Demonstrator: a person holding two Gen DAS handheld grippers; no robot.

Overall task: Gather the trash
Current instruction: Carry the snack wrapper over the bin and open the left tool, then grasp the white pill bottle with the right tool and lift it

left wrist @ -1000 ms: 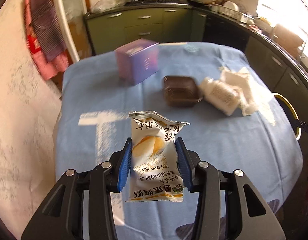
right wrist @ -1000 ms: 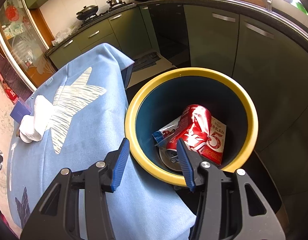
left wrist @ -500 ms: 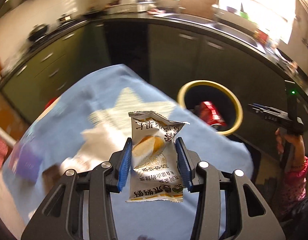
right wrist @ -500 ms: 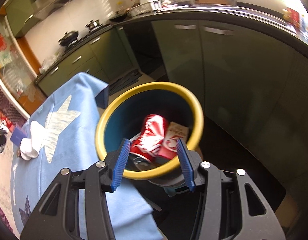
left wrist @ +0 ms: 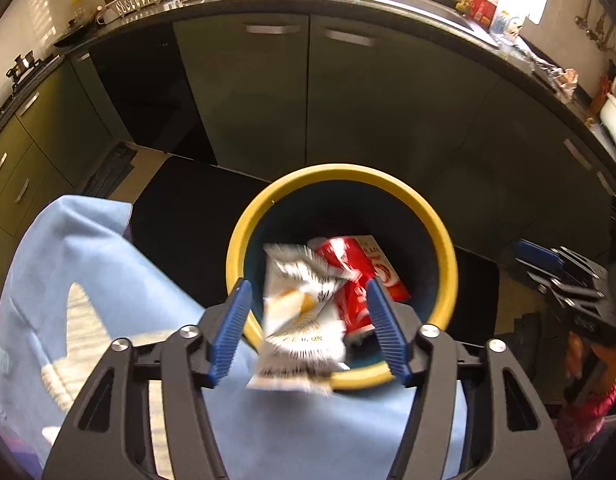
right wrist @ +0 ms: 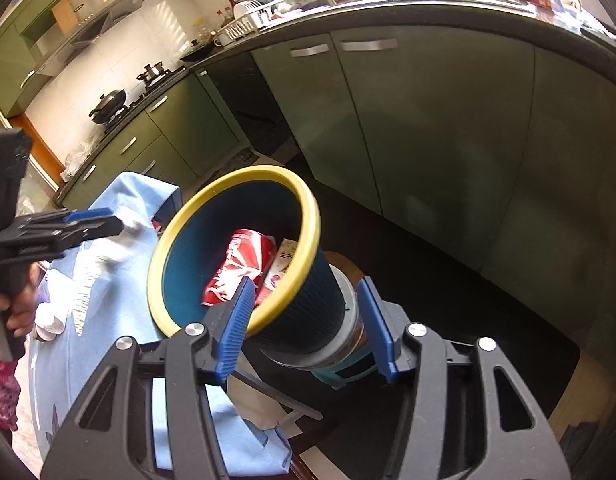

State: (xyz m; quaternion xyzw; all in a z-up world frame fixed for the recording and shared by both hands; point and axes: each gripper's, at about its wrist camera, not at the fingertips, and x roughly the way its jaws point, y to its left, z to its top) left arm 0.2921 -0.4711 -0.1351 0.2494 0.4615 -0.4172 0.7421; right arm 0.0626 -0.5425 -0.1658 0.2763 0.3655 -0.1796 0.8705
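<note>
My left gripper [left wrist: 308, 328] is open above the near rim of the yellow-rimmed dark blue bin [left wrist: 235, 256]. The white snack wrapper [left wrist: 299, 316] is blurred between the blue fingers, loose and touching neither. A red can [left wrist: 344, 256] and a red carton [left wrist: 382, 268] lie in the bin. My right gripper [right wrist: 308, 326] is open beside the bin [right wrist: 299, 200], whose dark outer wall lies between its fingers. The can [right wrist: 239, 264] shows inside. The left gripper also shows at the left of the right wrist view [right wrist: 95, 220].
The table with a light blue cloth [left wrist: 91, 280] is next to the bin. White tissue [right wrist: 51, 318] lies on the cloth. Green kitchen cabinets [left wrist: 308, 100] stand behind the bin. A dark mat [right wrist: 468, 300] covers the floor.
My left gripper swung from the table to over the bin and opened, letting go of the snack wrapper. My right gripper moved back and right of the bin.
</note>
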